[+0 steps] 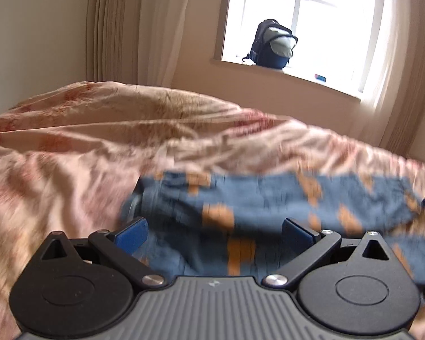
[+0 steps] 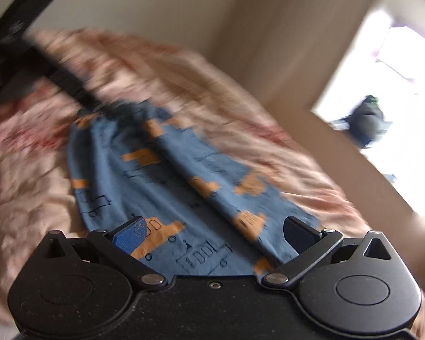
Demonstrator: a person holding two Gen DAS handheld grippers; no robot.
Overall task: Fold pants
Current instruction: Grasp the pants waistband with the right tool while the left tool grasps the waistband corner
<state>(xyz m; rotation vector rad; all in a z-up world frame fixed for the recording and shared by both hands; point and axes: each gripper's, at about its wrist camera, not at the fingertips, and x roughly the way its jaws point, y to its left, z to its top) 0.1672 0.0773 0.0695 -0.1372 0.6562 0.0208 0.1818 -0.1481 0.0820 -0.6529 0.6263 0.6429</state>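
The blue pants (image 2: pixel 167 187) with orange trucks lie spread on the rumpled bedspread (image 1: pixel 70 147), near both tools. The left gripper (image 1: pixel 214 233) and right gripper (image 2: pixel 214 233) both hang over the cloth with fingers apart, holding nothing. It looks like a fold is being set up; next, each needs an edge to pinch.

Soft printed cloth pants (image 2: pixel 167 187) lie on a wrinkled matt fabric bedspread (image 1: pixel 70 147).

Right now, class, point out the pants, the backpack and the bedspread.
pants (image 2: pixel 184 198): right wrist view, blue fabric between the printed orange trucks.
backpack (image 1: pixel 272 46): left wrist view, its dark front, on the windowsill.
bedspread (image 1: pixel 70 155): left wrist view, wrinkled pink fabric.
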